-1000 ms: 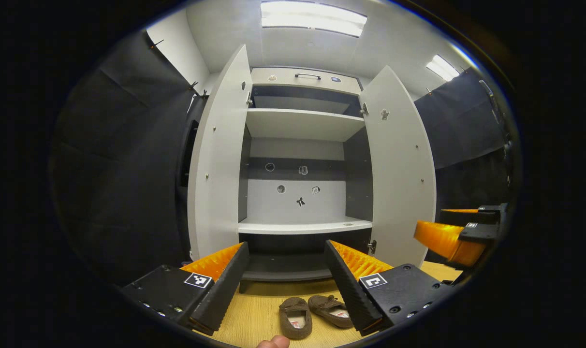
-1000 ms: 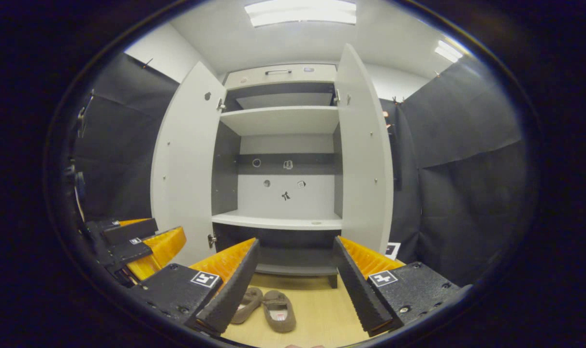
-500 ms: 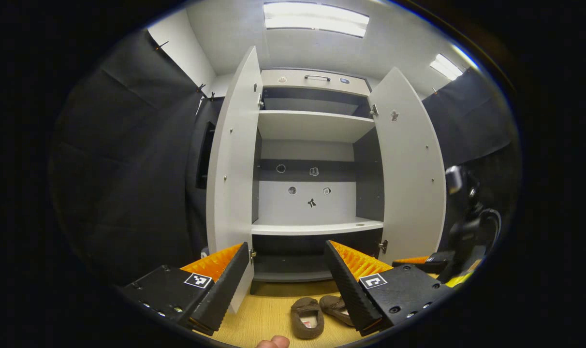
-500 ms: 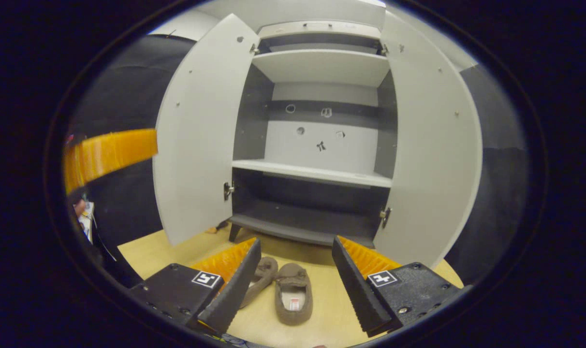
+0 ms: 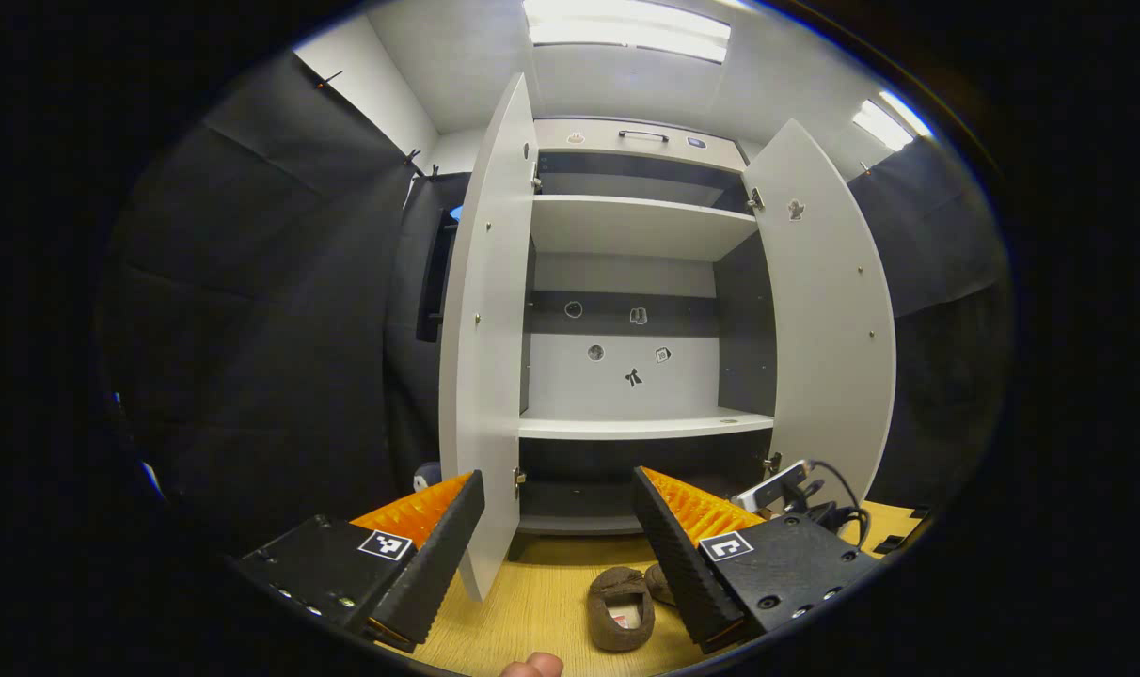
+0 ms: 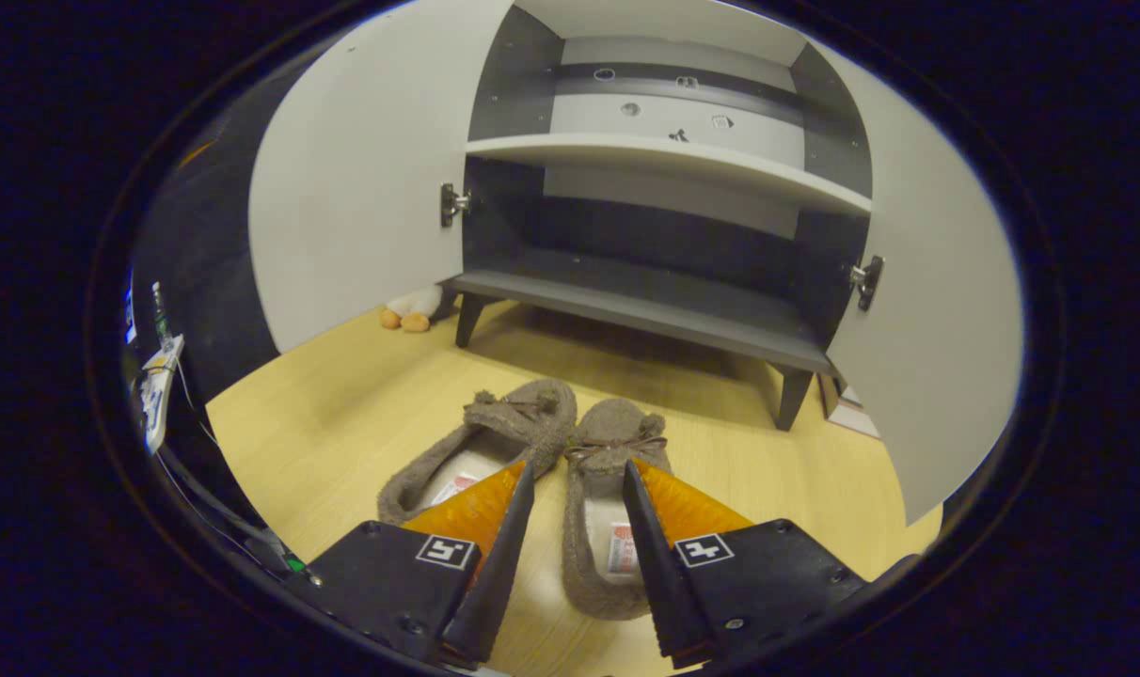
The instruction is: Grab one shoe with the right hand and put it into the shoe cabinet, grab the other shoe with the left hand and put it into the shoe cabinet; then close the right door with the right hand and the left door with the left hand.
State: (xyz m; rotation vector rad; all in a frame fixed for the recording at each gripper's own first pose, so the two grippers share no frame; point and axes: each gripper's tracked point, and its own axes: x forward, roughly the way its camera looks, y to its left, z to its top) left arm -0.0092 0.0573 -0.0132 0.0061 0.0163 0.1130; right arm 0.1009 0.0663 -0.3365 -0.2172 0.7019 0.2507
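Two brown fuzzy slippers lie side by side on the wooden floor in front of the open shoe cabinet. In the right gripper view, my right gripper (image 6: 577, 467) is low over them and open. One finger hangs between the left slipper (image 6: 495, 437) and the right slipper (image 6: 612, 434), the other over the right slipper's insole. In the left gripper view, my left gripper (image 5: 557, 475) is held higher and farther back, open, holding nothing. One slipper (image 5: 619, 606) shows between its fingers. The right gripper's body and cable (image 5: 796, 484) sit low at the right.
The cabinet has both doors swung out: left door (image 5: 485, 376), right door (image 5: 829, 329). Its dark bottom shelf (image 6: 645, 301) and white middle shelf (image 5: 645, 428) hold nothing. A small plush toy (image 6: 410, 306) lies by the cabinet's left leg. Cables (image 6: 161, 376) hang at the far left.
My right gripper has dropped toward the floor and onto the slippers, and its fingers have narrowed. The left gripper has drifted a little, keeping its height and opening.
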